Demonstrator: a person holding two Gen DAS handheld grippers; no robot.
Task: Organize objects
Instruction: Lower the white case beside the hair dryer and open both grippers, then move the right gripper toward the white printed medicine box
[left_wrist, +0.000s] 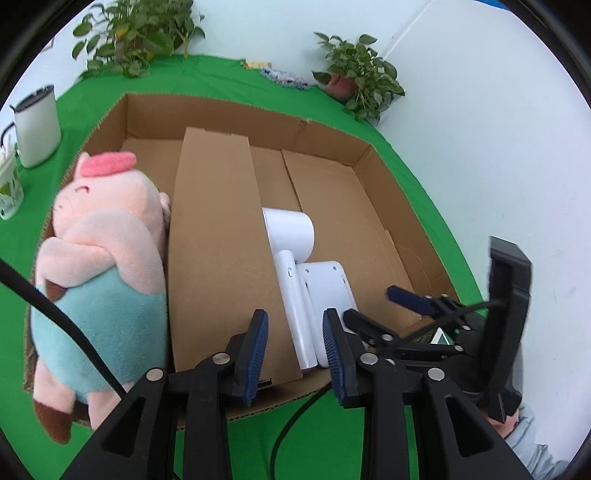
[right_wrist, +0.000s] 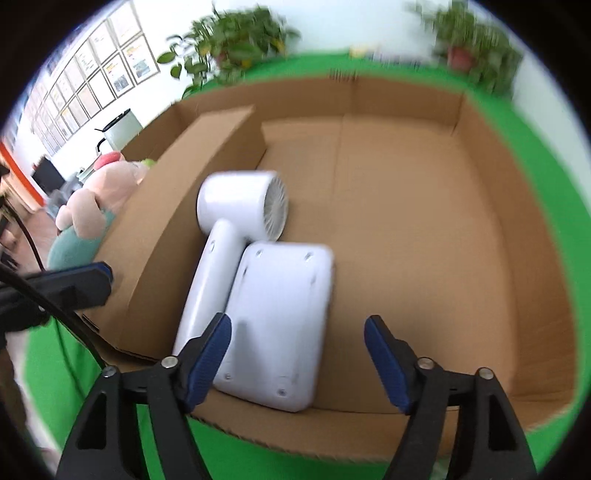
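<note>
1. Left wrist view: the left gripper (left_wrist: 293, 354) hangs over the near rim of the cardboard box (left_wrist: 332, 133), its jaws spread and pinching nothing; between and beyond them lie the white hair dryer (left_wrist: 291, 258) and, touching its handle on the right, a flat white device (left_wrist: 327, 291), both on the box floor; an upright cardboard divider (left_wrist: 218, 251) splits the box, and the plush pig (left_wrist: 103, 258) stands in the narrow left compartment, pressed against that divider; outside, on the green cloth (left_wrist: 207, 74), stand a white mug (left_wrist: 37, 125) and a printed cup (left_wrist: 7, 184) at the left, and a small patterned item (left_wrist: 284, 78) lies at the far edge near a potted plant (left_wrist: 354, 70) — these look not yet packed, though whether they belong to the task I cannot tell.

2. Right wrist view: the right gripper (right_wrist: 297, 362) is likewise spread wide and empty, poised above the near end of the flat white device (right_wrist: 277, 325); the hair dryer (right_wrist: 236, 229) lies just left of it, head toward the far wall; the frame is blurred, so fine detail is lost; the right part of the box floor is bare cardboard.

3. Judgement: three things sit in the box, sorted by compartment — roughly midway; what remains is likely the loose items on the cloth.
</note>
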